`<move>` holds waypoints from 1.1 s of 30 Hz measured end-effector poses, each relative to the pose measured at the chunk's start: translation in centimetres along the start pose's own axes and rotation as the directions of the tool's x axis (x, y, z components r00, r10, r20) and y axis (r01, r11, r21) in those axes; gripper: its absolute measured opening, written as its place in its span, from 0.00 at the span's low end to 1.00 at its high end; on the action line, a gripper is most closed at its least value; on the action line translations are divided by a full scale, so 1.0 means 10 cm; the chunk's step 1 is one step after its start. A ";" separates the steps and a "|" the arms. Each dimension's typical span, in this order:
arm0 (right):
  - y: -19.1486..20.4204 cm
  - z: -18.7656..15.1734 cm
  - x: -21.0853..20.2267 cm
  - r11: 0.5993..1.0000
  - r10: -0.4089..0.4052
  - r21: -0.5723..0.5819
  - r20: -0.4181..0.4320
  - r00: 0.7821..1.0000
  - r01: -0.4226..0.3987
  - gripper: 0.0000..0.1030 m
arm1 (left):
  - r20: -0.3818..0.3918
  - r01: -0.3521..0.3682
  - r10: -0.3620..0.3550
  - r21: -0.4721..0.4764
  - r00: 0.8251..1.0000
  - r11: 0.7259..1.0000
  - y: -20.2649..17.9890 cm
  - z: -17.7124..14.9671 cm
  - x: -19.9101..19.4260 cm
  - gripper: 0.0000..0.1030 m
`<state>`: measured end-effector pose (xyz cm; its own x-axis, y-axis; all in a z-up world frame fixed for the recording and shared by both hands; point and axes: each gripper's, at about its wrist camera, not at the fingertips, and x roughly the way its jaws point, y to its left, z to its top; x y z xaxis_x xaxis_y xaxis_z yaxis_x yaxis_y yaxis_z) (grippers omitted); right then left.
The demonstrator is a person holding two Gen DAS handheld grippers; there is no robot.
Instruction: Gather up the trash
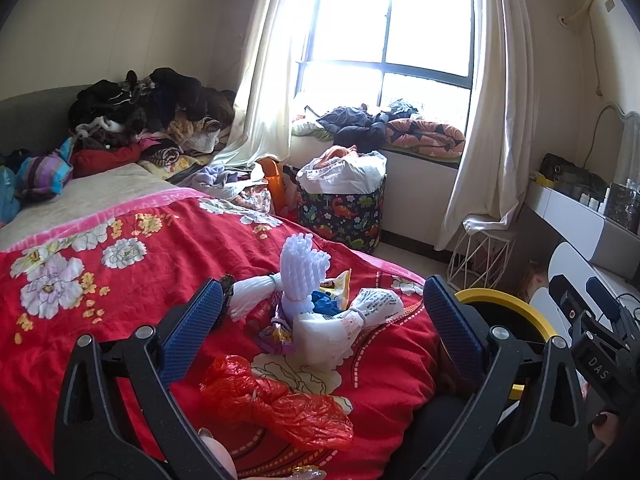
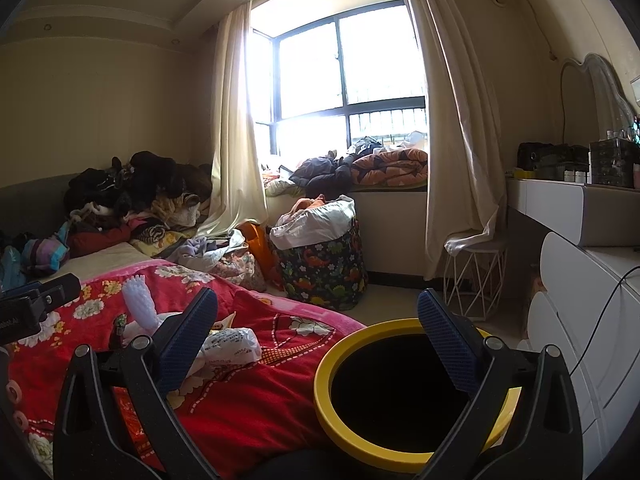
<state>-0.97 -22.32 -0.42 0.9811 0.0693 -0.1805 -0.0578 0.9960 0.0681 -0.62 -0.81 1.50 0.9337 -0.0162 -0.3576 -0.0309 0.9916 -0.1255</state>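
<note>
Right now the bed [image 1: 120, 320], under its red flowered blanket [image 1: 380, 380], fills most of the room, with the yellow-rimmed bin [image 2: 352, 436] standing just beside its near edge. Scattered on the blanket is the trash: a crumpled red plastic bag [image 1: 280, 404] nearest, then white foam fruit netting [image 1: 300, 272] tied in bunches, a printed white wrapper [image 1: 376, 304] and some small coloured packets [image 1: 336, 284]. All of it looks feather-light, soft and crinkly, so I would pinch a bunched fold or a tied neck rather than a flat slippery face. The left gripper [image 1: 320, 324] hangs over the pile, spread wide and empty; the right gripper [image 2: 320, 336] is equally parted, above the bin's mouth.
</note>
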 end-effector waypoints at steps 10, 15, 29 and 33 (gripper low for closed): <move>0.00 0.00 0.00 1.000 0.001 0.000 0.000 1.000 -0.001 0.94 | 0.003 -0.001 0.001 0.000 1.000 1.000 0.00 -0.01 0.00 0.90; -0.02 0.00 -0.01 1.000 0.001 0.002 0.000 1.000 -0.001 0.94 | 0.004 0.000 0.000 0.001 1.000 1.000 0.00 0.01 0.00 0.90; -0.05 -0.03 0.00 1.000 0.000 0.002 -0.005 1.000 0.000 0.94 | 0.006 -0.003 0.003 0.003 1.000 1.000 0.01 -0.01 0.00 0.90; -0.15 -0.09 -0.01 1.000 0.008 0.007 -0.017 1.000 -0.008 0.94 | 0.011 -0.014 0.014 -0.001 1.000 1.000 0.02 0.05 -0.04 0.90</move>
<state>-1.12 -23.76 -1.37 0.9773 0.0787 -0.1969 -0.0647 0.9950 0.0766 -0.79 -0.55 2.06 0.9372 -0.0009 -0.3489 -0.0443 0.9916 -0.1215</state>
